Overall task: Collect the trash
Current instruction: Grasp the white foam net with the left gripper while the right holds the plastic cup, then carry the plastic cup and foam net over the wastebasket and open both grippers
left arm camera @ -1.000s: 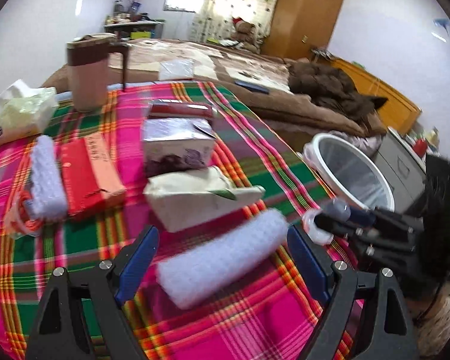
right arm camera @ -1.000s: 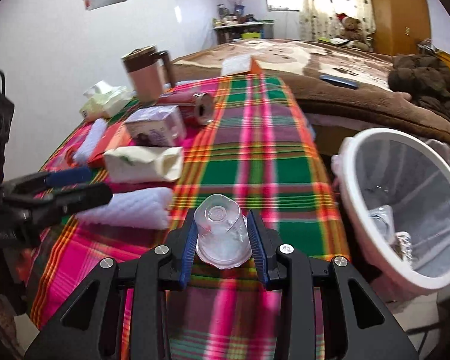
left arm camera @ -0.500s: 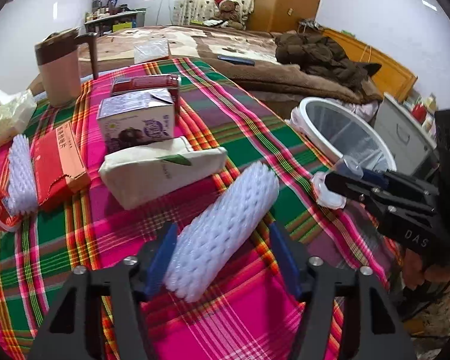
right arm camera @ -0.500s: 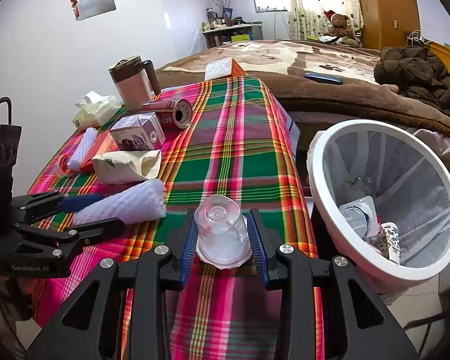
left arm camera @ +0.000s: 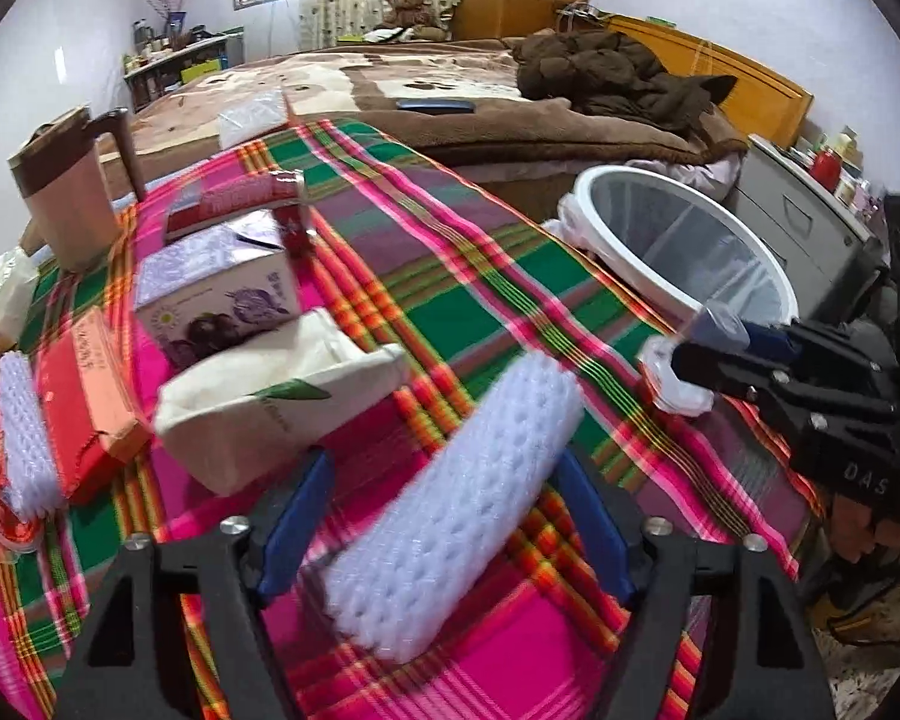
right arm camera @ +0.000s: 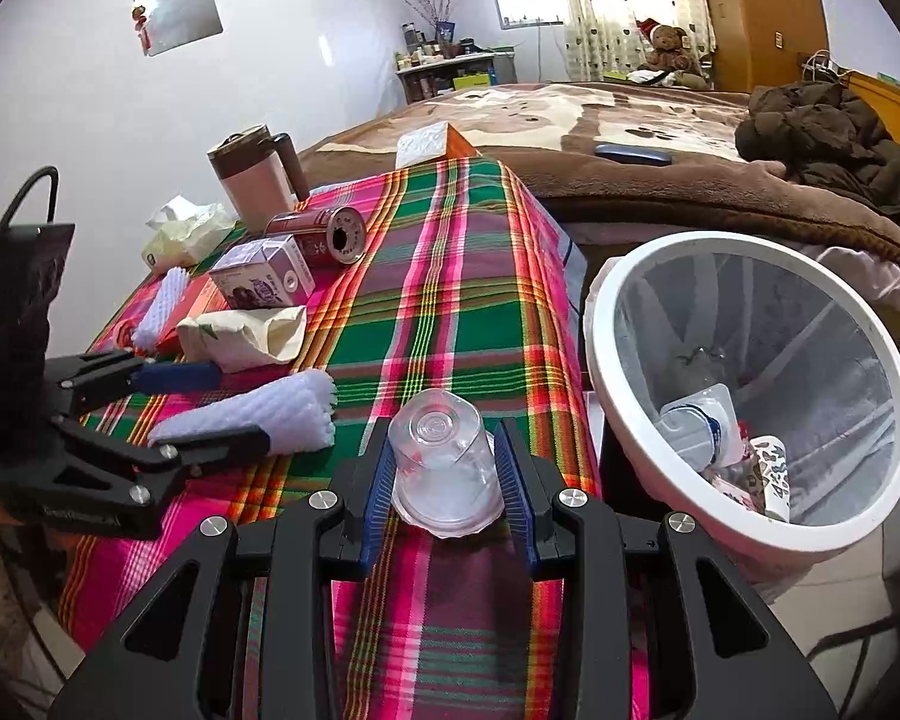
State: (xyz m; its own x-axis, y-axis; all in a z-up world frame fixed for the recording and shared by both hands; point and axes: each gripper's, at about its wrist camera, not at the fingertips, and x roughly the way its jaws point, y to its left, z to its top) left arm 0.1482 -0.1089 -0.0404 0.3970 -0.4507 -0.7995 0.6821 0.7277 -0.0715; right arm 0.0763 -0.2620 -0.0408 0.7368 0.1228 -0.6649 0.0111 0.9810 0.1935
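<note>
right of your right gripper (right arm camera: 447, 474), clamping a cup (right arm camera: 444, 456), the bin (right arm camera: 618, 420) holds some trash; your left gripper's (left arm camera: 444, 531) opening jaws flank foam netting (left arm camera: 450, 510), seemingly ungripped; much remains.

We see open plaid tabletop (right arm camera: 450, 300) through the middle of the right wrist view, running bare to its far edge. At left it is crowded: a foam sleeve (right arm camera: 258, 414), a paper bag (right arm camera: 246, 336), a carton (right arm camera: 264, 282), a can (right arm camera: 324, 231) and a mug (right arm camera: 252, 180). The white bin (right arm camera: 744, 390) fills the right, its mouth unobstructed.
</note>
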